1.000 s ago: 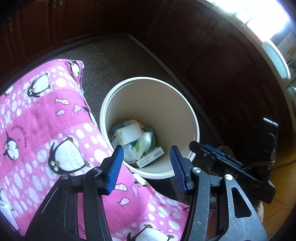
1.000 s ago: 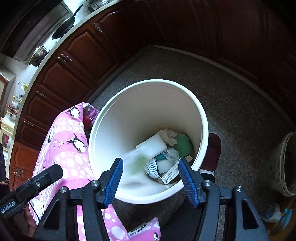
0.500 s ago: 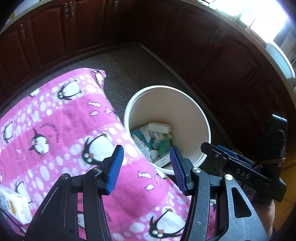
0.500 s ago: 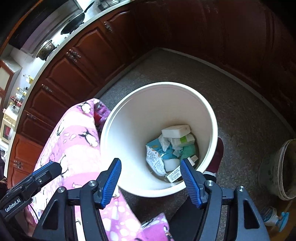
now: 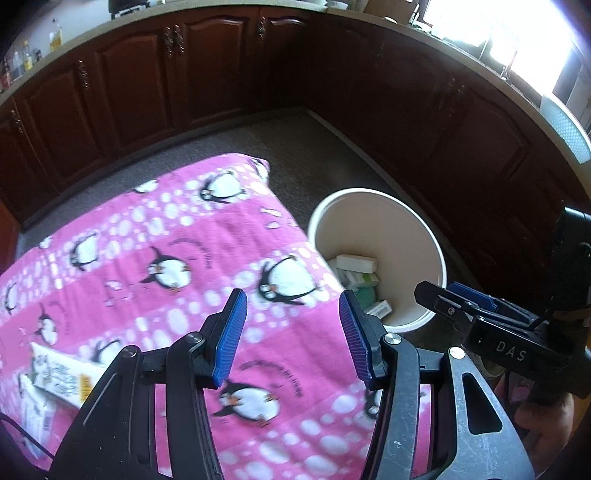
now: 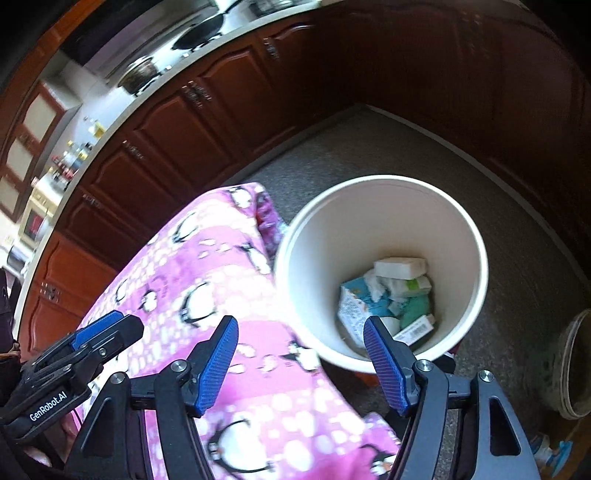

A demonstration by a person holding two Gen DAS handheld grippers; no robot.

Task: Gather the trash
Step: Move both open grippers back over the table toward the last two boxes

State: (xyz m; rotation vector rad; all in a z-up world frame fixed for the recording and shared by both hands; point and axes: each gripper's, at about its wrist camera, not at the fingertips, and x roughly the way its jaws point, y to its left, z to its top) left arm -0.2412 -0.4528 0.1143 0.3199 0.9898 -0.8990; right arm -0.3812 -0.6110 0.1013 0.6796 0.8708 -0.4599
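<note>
A white round bin stands on the floor beside a table under a pink penguin cloth. It holds several pieces of trash, among them a white box and a blue carton. The bin also shows in the left wrist view. My left gripper is open and empty above the cloth. My right gripper is open and empty above the bin's near rim. A white and yellow packet lies on the cloth at the far left.
Dark wooden cabinets line the room on two sides. The floor is grey carpet. A worn round tub stands at the right and a spray bottle lies below it. A stove with pans is on the counter.
Both grippers have drawn back and up from the bin, so it looks smaller and farther right. More of the pink cloth and the packet have come into the left view.
</note>
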